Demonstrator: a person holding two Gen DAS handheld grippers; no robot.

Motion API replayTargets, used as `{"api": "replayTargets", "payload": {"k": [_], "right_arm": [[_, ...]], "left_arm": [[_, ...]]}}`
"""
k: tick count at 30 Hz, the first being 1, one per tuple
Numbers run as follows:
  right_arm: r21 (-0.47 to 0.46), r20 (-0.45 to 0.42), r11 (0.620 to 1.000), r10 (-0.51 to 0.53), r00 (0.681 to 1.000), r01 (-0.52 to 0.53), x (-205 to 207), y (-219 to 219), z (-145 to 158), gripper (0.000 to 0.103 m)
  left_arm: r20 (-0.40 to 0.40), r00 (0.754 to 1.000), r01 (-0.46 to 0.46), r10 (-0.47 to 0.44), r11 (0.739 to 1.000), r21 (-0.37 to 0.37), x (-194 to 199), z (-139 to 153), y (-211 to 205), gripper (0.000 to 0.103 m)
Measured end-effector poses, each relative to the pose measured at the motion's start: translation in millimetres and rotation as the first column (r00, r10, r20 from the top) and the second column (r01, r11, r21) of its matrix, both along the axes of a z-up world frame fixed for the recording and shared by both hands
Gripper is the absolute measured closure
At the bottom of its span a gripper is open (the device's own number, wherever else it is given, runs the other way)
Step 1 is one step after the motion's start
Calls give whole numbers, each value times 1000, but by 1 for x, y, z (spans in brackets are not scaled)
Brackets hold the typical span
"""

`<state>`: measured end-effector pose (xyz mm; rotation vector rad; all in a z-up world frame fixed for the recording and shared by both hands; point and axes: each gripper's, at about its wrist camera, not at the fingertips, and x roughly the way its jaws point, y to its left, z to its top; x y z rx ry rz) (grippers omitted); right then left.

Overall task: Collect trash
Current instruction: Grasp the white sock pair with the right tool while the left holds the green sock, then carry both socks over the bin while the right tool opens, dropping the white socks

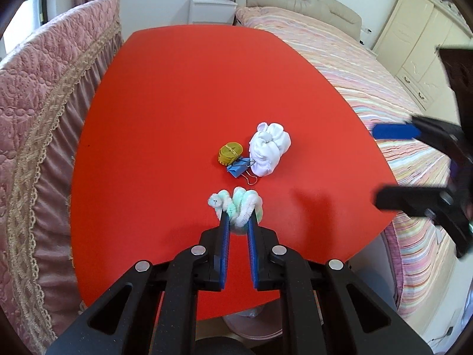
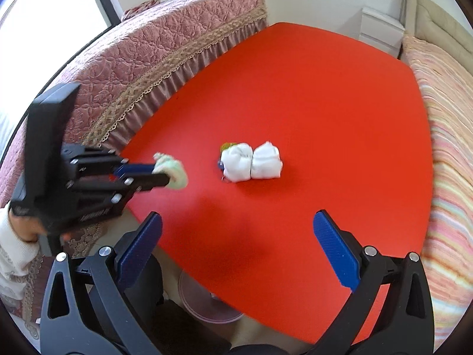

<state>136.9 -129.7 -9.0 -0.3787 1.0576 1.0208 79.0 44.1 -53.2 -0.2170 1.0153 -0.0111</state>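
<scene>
My left gripper (image 1: 238,220) is shut on a fuzzy white-and-green pipe-cleaner wad (image 1: 239,204) and holds it just above the red table (image 1: 192,94); the wad also shows in the right wrist view (image 2: 173,171). Beyond it lie a crumpled white cloth wad (image 1: 269,148), a yellow bottle cap (image 1: 230,152) and a blue binder clip (image 1: 239,167). My right gripper (image 2: 238,227) is open and empty over the table's near edge, a little short of the white cloth wad (image 2: 251,162). It appears at the right in the left wrist view (image 1: 393,165).
A pink quilted sofa cover (image 1: 38,94) borders the table's left side. A striped bed (image 1: 384,88) runs along the right. A round pink bin (image 2: 207,301) stands on the floor under the table's near edge. A white nightstand (image 1: 211,10) stands beyond.
</scene>
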Motion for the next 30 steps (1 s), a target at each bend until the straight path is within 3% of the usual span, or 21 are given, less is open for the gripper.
{"api": "replayTargets", "payload": {"k": [9, 20, 30], "right_arm": [[-83, -7, 993, 88, 996, -88, 28, 46, -26, 3], [-158, -26, 978, 134, 991, -136, 32, 74, -60, 5], [-165, -41, 978, 120, 992, -125, 35, 75, -66, 41]], "left_arm": [[7, 1000, 0, 0, 1000, -14, -4, 2, 4, 92], [2, 1000, -7, 7, 1000, -29, -5, -3, 8, 92], [-7, 1000, -12, 12, 999, -34, -7, -7, 10, 92]]}}
